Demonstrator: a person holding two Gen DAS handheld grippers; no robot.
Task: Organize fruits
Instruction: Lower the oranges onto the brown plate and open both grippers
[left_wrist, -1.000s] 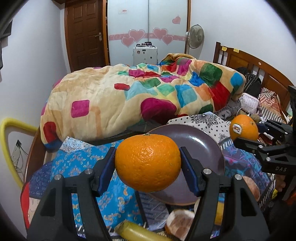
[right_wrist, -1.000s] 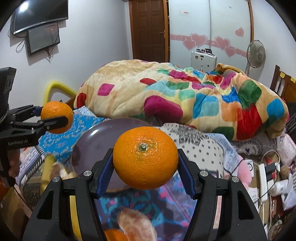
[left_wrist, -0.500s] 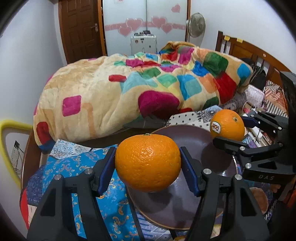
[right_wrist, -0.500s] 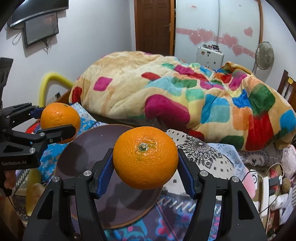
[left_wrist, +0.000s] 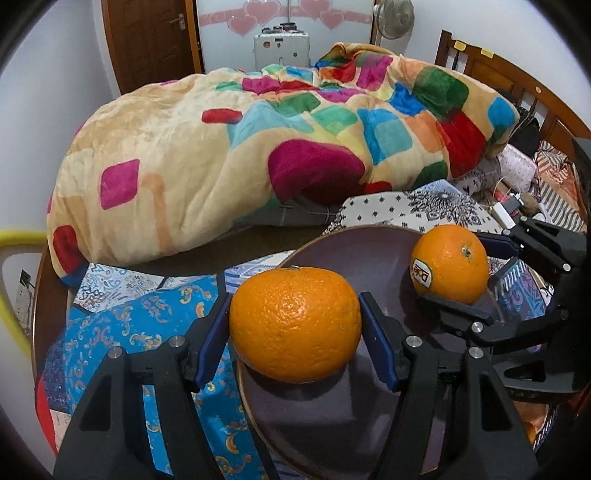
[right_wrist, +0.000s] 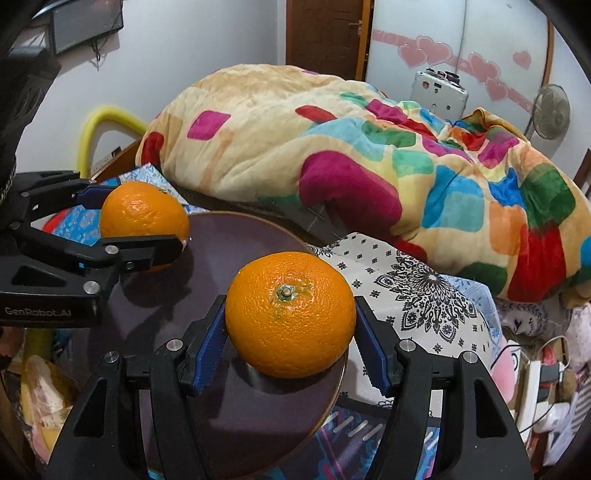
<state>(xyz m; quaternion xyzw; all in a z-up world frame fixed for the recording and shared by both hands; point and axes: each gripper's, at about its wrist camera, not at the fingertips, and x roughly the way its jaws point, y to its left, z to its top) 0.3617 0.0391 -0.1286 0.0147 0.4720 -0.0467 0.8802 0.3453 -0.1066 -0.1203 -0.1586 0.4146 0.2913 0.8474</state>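
Observation:
My left gripper is shut on an orange and holds it over the left rim of a dark purple plate. My right gripper is shut on a second orange, which bears a Dole sticker in the left wrist view, over the plate's right part. Each view shows the other gripper: the right one and the left one. Both oranges hang just above the plate's surface.
The plate lies on a blue patterned cloth on a table. A colourful patchwork blanket is heaped on the bed behind. A black-and-white cloth lies to the right. More fruit lies at the left front. Bedside clutter lies at the far right.
Both grippers moved forward and down over the plate with their oranges, and came closer together. The grips on the oranges are unchanged.

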